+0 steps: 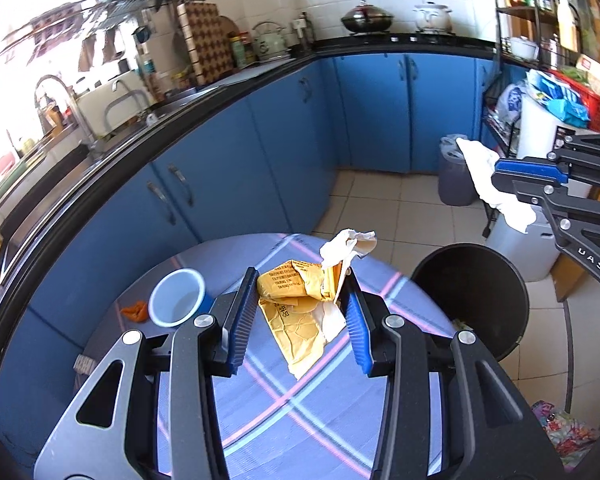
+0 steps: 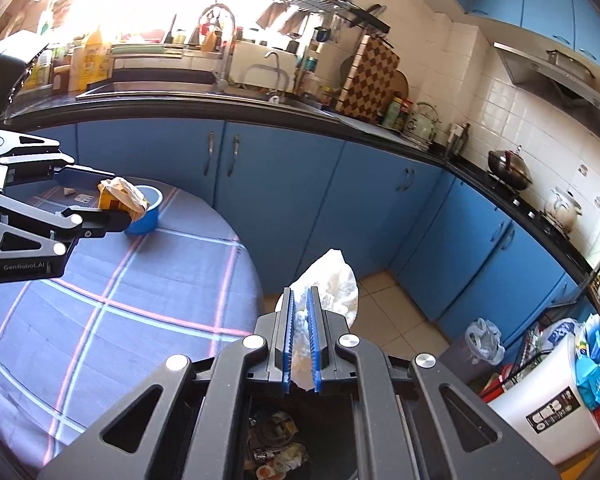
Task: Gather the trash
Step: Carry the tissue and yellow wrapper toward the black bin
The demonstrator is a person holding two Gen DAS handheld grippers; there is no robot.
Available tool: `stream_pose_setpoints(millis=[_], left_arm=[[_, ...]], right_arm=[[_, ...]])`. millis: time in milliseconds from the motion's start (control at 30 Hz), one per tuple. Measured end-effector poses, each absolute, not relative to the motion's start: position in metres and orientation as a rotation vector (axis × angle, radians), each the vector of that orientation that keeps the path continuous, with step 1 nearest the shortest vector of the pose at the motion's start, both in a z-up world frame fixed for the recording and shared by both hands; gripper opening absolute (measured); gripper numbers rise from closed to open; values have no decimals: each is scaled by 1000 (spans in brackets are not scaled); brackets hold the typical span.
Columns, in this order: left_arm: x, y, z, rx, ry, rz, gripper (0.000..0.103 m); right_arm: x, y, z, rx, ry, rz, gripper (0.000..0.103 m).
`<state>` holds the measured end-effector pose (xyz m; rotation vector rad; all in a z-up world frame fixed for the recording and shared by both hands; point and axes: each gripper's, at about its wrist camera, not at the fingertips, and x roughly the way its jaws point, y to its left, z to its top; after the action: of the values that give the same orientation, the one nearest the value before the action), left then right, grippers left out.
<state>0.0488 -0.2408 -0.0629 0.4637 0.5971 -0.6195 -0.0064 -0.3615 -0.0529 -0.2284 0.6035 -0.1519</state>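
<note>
— Yellow paper first: the crumpled padded envelope (image 1: 296, 312) sits between the pads of the left gripper (image 1: 302, 312), lifted off the bench (image 1: 284, 412). Is the hold sound?

— Hard to call it sound. The jaws stand fairly wide, and the pads meet only the envelope's bulging sides. A white scrap (image 1: 350, 246) pokes up from the top, and the lower flap hangs free. If the crumple gives, the whole thing could slide out and drop back on the checked cloth.

— And the right gripper (image 2: 302, 320)?

— Clenched on a wad of white tissue (image 2: 332, 284), jaws nearly together. It hangs right above the black bin (image 1: 476, 300), whose mouth shows older rubbish in the right wrist view. The risk there is small: the tissue is light and could cling to the ribbed pads on release, or drift past the rim to the floor tiles.

— Anything in the way of the left one?

— The bin stands just beside the bench edge, and the right gripper occupies the space above it. Should both go for the mouth together, they may knock.

— Count, please.

— Two grippers, each holding one piece. One bin in use. On the bench: one blue cup (image 1: 178, 298) and one small orange scrap (image 1: 135, 311) just beside it, not yet collected.
</note>
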Motion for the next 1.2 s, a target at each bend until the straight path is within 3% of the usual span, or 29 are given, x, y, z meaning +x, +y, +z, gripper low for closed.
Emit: stream_pose_setpoints(millis=[867, 1200], left_arm=[[34, -337, -69, 539, 581, -739, 43], [37, -362, -76, 551, 596, -767, 43]], right_arm=[[-24, -433, -67, -157, 614, -274, 9], [-25, -471, -84, 3, 640, -214, 10]])
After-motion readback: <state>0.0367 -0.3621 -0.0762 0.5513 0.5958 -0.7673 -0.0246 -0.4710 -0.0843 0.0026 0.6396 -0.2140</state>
